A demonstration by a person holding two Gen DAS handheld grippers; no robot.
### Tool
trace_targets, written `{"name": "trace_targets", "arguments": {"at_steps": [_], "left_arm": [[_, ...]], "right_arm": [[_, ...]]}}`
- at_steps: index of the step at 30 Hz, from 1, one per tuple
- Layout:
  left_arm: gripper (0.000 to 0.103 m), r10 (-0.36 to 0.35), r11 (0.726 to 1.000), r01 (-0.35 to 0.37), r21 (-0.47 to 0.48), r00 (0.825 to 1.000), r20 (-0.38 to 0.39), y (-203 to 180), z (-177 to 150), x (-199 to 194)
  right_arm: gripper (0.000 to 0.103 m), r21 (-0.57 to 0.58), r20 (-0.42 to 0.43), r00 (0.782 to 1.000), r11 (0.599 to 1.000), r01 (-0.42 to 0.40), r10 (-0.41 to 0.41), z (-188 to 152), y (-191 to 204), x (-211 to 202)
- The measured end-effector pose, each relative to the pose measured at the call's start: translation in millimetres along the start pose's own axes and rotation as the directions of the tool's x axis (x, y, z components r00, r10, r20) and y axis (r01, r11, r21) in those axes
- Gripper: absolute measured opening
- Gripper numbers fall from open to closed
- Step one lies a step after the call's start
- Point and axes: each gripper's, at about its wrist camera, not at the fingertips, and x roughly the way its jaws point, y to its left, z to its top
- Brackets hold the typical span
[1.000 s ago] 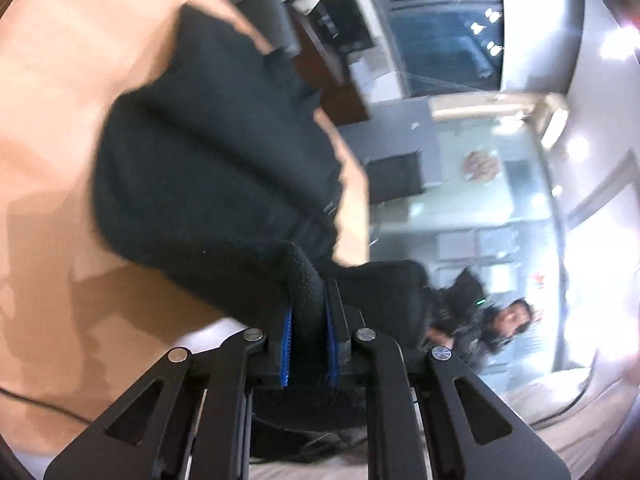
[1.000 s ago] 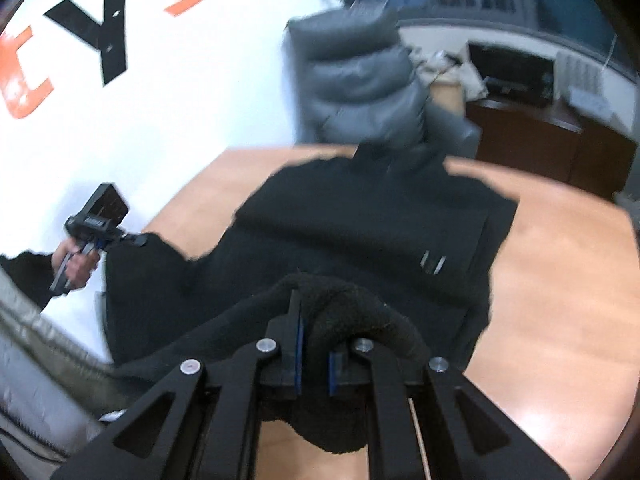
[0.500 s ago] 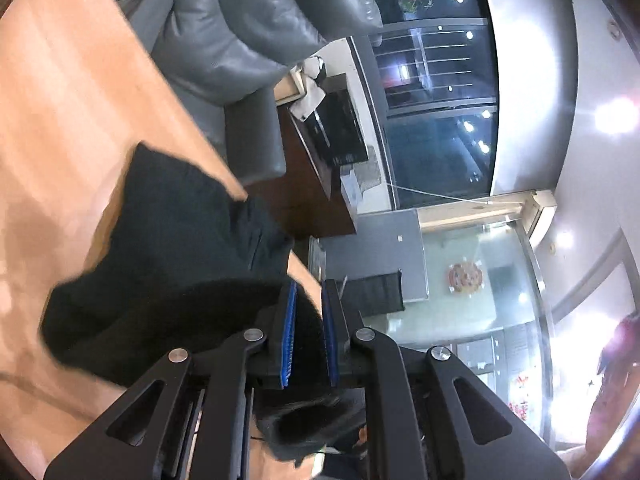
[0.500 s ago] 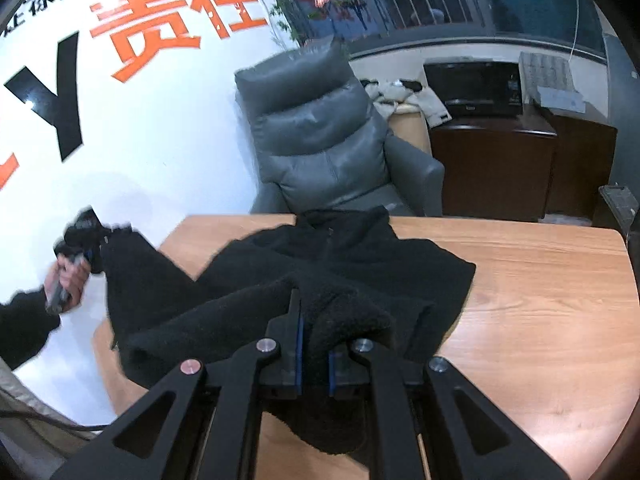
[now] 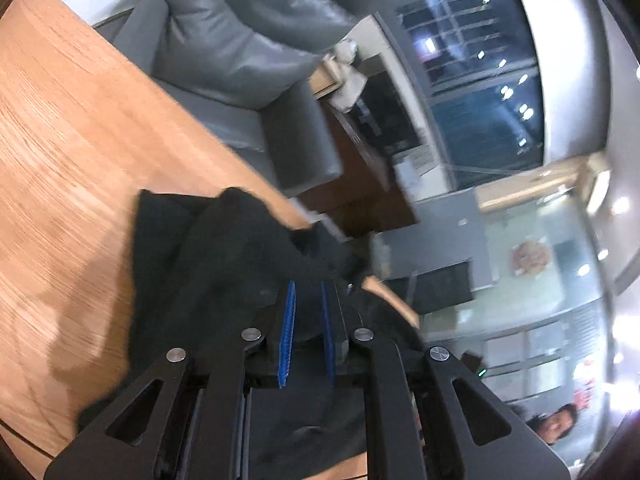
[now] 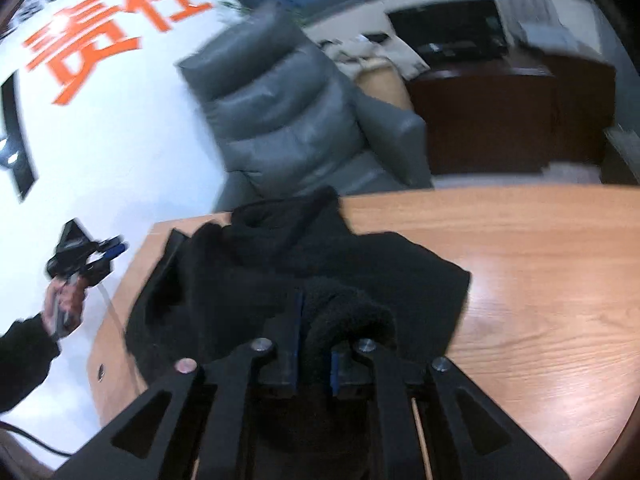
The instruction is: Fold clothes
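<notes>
A black fleece jacket [image 6: 320,256] lies bunched on the wooden table [image 6: 520,264]. My right gripper [image 6: 314,320] is shut on a thick fold of its edge, which bulges over the blue pads. In the left wrist view the jacket [image 5: 224,264] hangs below and ahead of my left gripper [image 5: 307,300]; the blue pads stand slightly apart and no cloth shows clearly between them. The left gripper also shows in the right wrist view [image 6: 86,256], held off the table's left edge, apart from the jacket.
A grey leather armchair [image 6: 292,120] stands behind the table's far edge. A dark wooden cabinet [image 6: 500,120] is at the back right. A white wall with orange characters [image 6: 112,32] is on the left. Bare tabletop lies right of the jacket.
The jacket has been carried forward and dropped onto the table in a heap. The left gripper has come free of the cloth and now stands off the table's left edge.
</notes>
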Motion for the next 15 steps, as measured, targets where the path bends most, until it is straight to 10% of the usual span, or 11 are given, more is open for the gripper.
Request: {"name": "trace_targets", "arguments": {"at_steps": [7,13,15], "left_arm": [[0.033,0.122,0.962,-0.099,0.255,0.99,-0.077,-22.4,0.3,48.6],[0.033,0.321,0.885,-0.266,0.382,0.943,-0.088,-11.6,11.1,101.2],[0.033,0.357,0.856,-0.295,0.424,0.931,-0.071,-12.0,8.2,110.2]], "right_arm": [[0.048,-0.042,0.009,1.0,0.999,-0.022,0.022,8.7,5.9,1.8],[0.102,0.069,0.114,0.989,0.992,-0.103,0.095,24.1,-15.7,-19.1],[0.103,0.116,0.2,0.975,0.985,-0.126,0.101,27.9,-24.8,-32.1]]}}
